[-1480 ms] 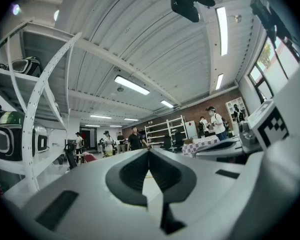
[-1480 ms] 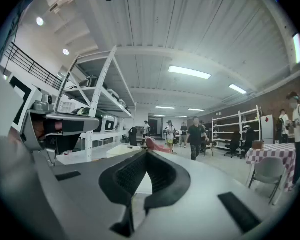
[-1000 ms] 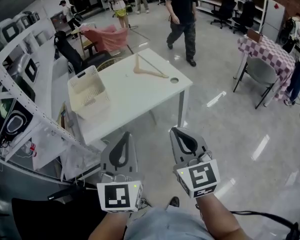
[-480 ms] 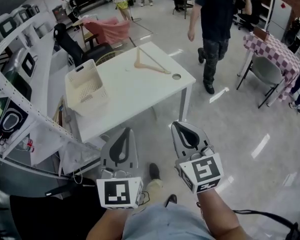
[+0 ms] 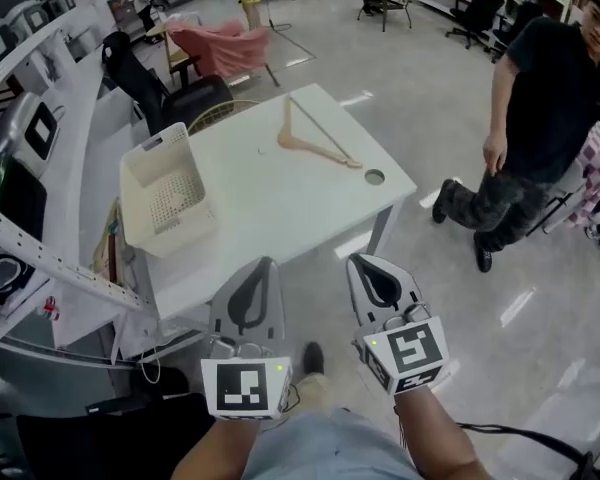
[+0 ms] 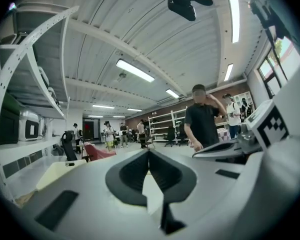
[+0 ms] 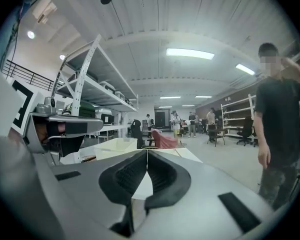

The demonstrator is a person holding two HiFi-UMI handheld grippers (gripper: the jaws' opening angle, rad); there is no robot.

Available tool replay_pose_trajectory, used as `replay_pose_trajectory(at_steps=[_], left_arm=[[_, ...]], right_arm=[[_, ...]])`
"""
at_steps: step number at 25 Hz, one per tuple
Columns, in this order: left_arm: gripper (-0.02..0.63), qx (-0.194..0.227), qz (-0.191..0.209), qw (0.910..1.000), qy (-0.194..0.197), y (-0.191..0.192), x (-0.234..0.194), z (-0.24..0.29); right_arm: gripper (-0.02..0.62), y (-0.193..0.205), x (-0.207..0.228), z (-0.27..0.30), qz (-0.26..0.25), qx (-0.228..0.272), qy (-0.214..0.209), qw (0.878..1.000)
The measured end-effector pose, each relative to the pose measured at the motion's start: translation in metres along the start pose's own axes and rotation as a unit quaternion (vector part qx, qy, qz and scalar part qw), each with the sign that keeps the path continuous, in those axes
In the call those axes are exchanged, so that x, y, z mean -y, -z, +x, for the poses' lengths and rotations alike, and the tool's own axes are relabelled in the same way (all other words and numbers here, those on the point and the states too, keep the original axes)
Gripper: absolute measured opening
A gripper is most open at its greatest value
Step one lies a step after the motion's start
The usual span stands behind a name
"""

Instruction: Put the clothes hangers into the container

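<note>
A wooden clothes hanger (image 5: pixel 318 139) lies on the far part of the white table (image 5: pixel 280 203). A cream perforated basket (image 5: pixel 166 190) stands at the table's left end, with nothing seen inside it. My left gripper (image 5: pixel 261 266) and right gripper (image 5: pixel 361 261) hover side by side off the table's near edge, well short of the hanger. Both are shut with nothing between the jaws. In the left gripper view (image 6: pixel 149 151) and the right gripper view (image 7: pixel 147 151) the jaw tips meet. The basket (image 7: pixel 112 147) shows ahead on the left in the right gripper view.
A person in dark clothes (image 5: pixel 540 118) stands close to the table's right corner. Metal shelving (image 5: pixel 30 168) with appliances runs along the left. A black chair (image 5: pixel 150 93) and a pink-draped seat (image 5: pixel 218 48) stand beyond the table. The table has a round hole (image 5: pixel 374 177).
The view has moved closer to the table. The person in dark clothes has walked from the far side to the right of the table. Both grippers stay shut.
</note>
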State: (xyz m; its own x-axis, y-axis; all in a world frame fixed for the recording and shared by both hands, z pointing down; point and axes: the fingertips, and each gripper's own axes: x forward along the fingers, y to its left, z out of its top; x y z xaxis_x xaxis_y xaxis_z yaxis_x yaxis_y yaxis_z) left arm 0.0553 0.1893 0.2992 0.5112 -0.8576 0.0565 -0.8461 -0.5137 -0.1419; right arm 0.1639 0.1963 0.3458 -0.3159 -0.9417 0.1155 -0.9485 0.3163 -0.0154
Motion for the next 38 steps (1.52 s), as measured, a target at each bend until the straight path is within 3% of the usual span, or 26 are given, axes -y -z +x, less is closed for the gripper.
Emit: replay_pose_trajectory(at_steps=[16,24,31,38], left_arm=[[0.012,0.024,-0.003,0.9997,-0.004,-0.016,-0.087,0.141],[0.012,0.016,-0.011,0.9996,0.021,-0.007,-0.095,0.184],[0.011,-0.001,0.011,0.9997,0.02,0.015,-0.098,0.213],[0.011,-0.027,0.003,0.9996,0.009,0.023,-0.098,0.274]], right_arm=[[0.011,-0.048,0.057,0.161,-0.019,0.017,-0.002,1.0],[0.011,-0.049,0.078,0.195,-0.02,0.012,0.013,1.0],[0.011,-0.041,0.106,0.214,-0.016,0.007,0.017,1.0],[0.012,-0.027,0.148,0.262,-0.005,-0.005,-0.009,1.0]])
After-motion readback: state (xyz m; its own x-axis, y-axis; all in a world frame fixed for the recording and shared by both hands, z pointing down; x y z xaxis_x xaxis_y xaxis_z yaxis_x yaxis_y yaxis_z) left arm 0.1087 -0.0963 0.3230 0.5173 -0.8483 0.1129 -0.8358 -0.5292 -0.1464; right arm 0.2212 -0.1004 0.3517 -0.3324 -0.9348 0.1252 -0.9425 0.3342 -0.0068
